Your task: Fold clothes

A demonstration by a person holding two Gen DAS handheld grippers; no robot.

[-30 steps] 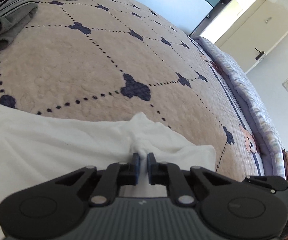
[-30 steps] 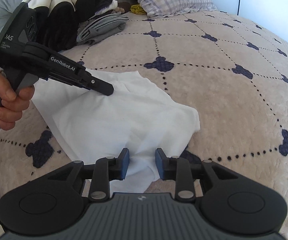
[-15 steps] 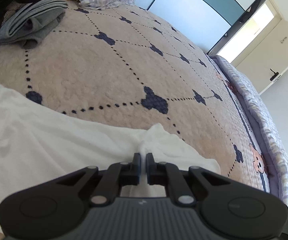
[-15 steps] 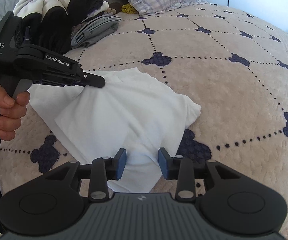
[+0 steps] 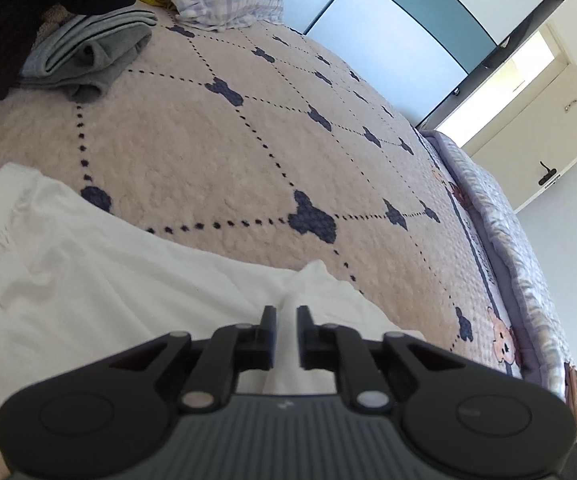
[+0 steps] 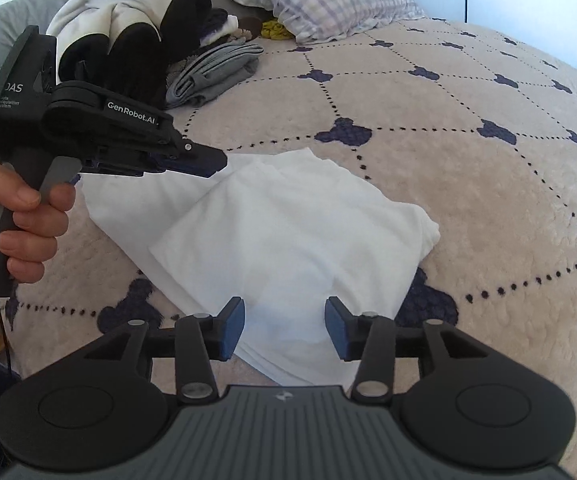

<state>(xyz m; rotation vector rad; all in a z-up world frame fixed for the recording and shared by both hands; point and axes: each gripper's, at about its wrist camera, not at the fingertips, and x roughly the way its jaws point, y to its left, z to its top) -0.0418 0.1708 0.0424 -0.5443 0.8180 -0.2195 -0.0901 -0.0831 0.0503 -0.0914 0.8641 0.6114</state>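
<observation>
On the bed: quilted bedspread (image 6: 468,208), beige with dark motifs.
Garment: white shirt (image 6: 288,240) near its front edge, folded into a layered rectangle, slightly rumpled.
Progress: fold judged nearly complete; unsorted clothes pile (image 6: 136,40) remains.
Right gripper (image 6: 284,322): jaws opening, over the hem, pads clear.
Left gripper (image 5: 286,330): jaws opening, releasing a cloth ridge between them.

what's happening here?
A person with a claw in each hand is folding a white shirt on the bed. The shirt lies folded into a rough rectangle. The left claw is opening, with a ridge of the cloth between its fingers; the right claw is also opening, over the near edge, its pads clear of the cloth. A folded grey garment sits beside a clothes pile.
</observation>
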